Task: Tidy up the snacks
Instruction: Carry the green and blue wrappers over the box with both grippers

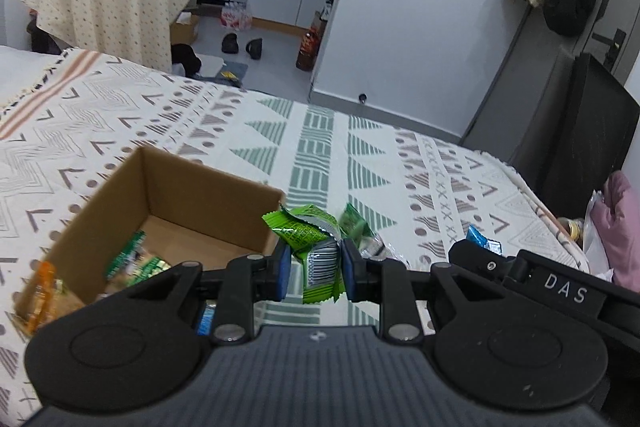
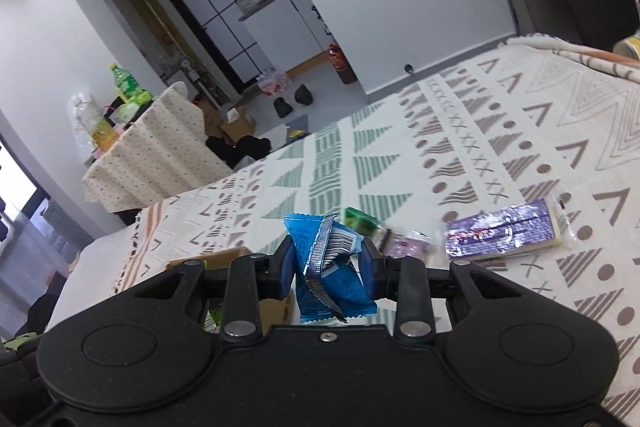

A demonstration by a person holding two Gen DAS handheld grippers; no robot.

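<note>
- Patterned cream bedspread [image 1: 328,147] with green and brown geometric print covers the bed that carries everything; beyond it lie a tiled floor, a cloth-draped side table and white cabinets.
- An open brown cardboard box [image 1: 176,203] sits toward the near left of the bed, already holding several green and orange snack packets [image 1: 132,263].
- The left tongs [image 1: 314,269] are clamped on a crumpled green foil snack packet [image 1: 310,239], held just beside the box's right corner, outside the rim.
- The right tongs [image 2: 328,265] are clamped on a small blue foil snack packet [image 2: 332,267], held above the bed; the box's edge [image 2: 212,255] shows low on their left.
- A purple foil snack bar [image 2: 504,231] lies flat on the bedspread toward the right side, with a small green packet [image 2: 358,219] and a pinkish wrapper near it, still unsorted.
- To do this step well, I would carry the green packet fully over the box opening before letting go, clearing the wall rather than brushing it, since light cardboard probably slides on cloth.
- The two tongs appear close together, so releasing one at a time seems wise, left first.
</note>
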